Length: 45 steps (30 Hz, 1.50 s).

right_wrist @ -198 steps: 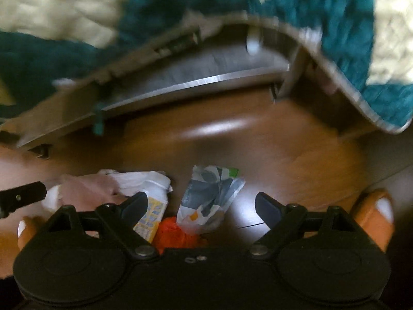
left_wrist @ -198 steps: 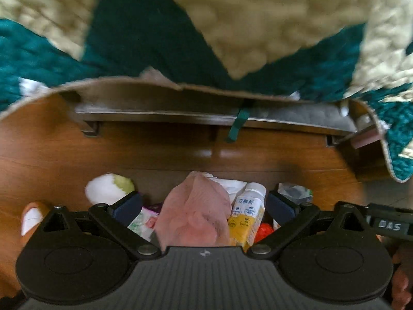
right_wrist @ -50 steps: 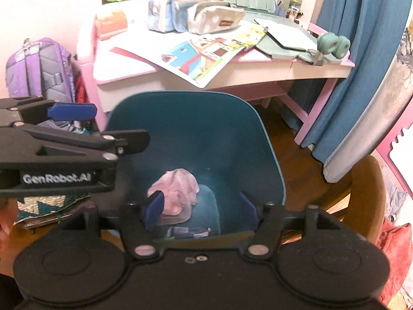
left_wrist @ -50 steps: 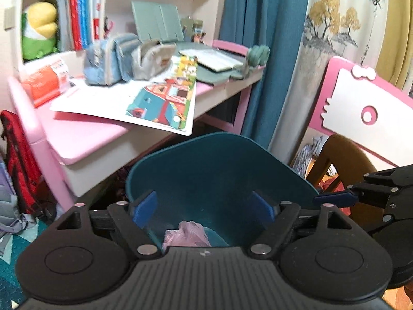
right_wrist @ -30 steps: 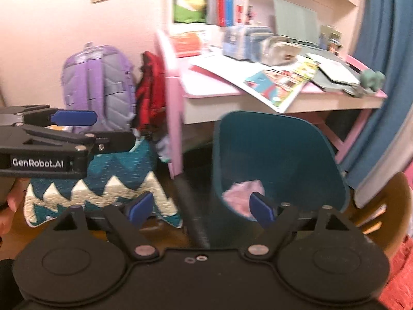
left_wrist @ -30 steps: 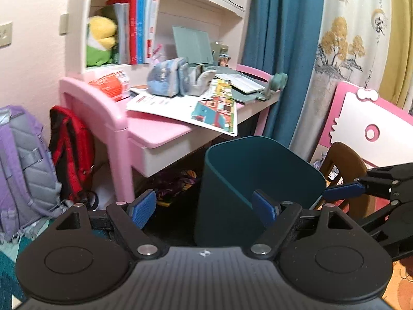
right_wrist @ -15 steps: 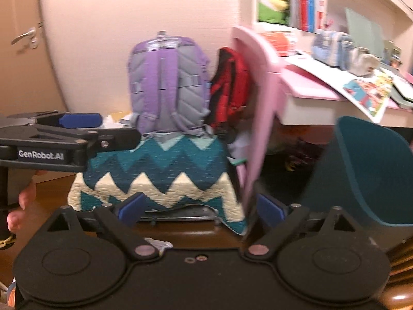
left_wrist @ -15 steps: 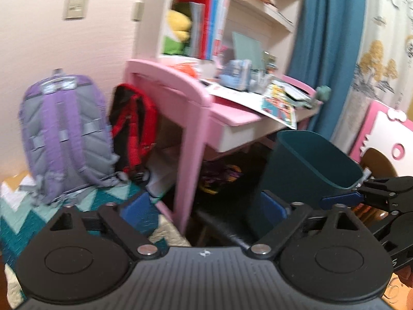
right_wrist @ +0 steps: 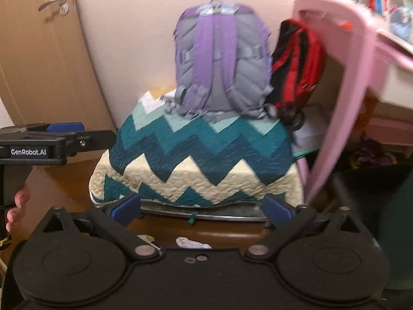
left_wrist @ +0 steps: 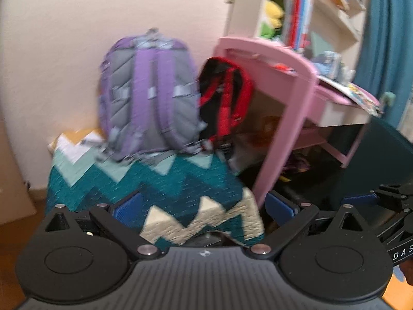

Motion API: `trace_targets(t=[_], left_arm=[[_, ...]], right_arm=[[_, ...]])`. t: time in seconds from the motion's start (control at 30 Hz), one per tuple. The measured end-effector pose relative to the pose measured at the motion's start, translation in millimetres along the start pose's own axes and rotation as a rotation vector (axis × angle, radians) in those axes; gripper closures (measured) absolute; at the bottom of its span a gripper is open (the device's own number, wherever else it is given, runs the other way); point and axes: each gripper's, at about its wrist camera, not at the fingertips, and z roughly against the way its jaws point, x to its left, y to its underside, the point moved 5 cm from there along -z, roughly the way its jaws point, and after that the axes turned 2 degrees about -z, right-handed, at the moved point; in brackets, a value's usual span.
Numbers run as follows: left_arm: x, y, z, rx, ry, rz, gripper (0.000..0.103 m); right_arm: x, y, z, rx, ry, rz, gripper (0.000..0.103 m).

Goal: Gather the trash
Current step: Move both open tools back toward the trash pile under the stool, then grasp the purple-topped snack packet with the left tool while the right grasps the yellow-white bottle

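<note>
Both tongs hang released and carry nothing: my left tongs (left_wrist: 204,204) and my right tongs (right_wrist: 201,204) each show their blue pads spread wide with only the room between them. As I judge it, the step in hand is going back for more trash, so I take the zigzag quilt (right_wrist: 198,160) as my landmark, the big teal and cream cover with the purple backpack (right_wrist: 222,59) on top and the red backpack (right_wrist: 294,69) hanging just beside it against the pink bench (right_wrist: 343,77). To do this well I should tip both wrists down toward the wooden floor (right_wrist: 227,232) at the near foot of the quilt, keep the pads spread until a piece sits squarely between them, and take one piece per tongs. What remains lies low before the quilt's front edge: a crumpled white scrap (right_wrist: 192,242) and a smaller pale scrap (right_wrist: 147,239), both below my right tongs and partly hidden by its body. My left view is blurred and shows no trash. The dark teal bin (right_wrist: 387,219) stands right of the quilt.
</note>
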Motion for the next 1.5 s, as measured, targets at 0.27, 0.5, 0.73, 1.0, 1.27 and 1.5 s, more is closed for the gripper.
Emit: trace_targets(t=[0.27, 0.5, 0.73, 1.0, 1.27, 1.5], left_arm=[[71, 70, -60, 0.144, -0.076, 0.071, 0.001], [127, 134, -117, 0.274, -0.139, 0.132, 0.001], [162, 195, -179, 0.432, -0.212, 0.083, 0.001], [167, 273, -239, 0.647, -0.243, 0.021, 0.001], [175, 346, -286, 0.832, -0.188, 0.116, 0.001], [179, 398, -312, 0.909, -0.136, 0.119, 0.001]], right_arm=[[17, 35, -104, 0.091, -0.013, -0.044, 0.001], [17, 69, -196, 0.165, 0.055, 0.009, 0.001], [7, 112, -285, 0.282, 0.064, -0.023, 0.001], [-10, 165, -370, 0.443, 0.071, -0.102, 0.003], [-30, 212, -437, 0.581, 0.093, -0.184, 0.005], [-34, 248, -472, 0.674, 0.114, -0.221, 0.007]])
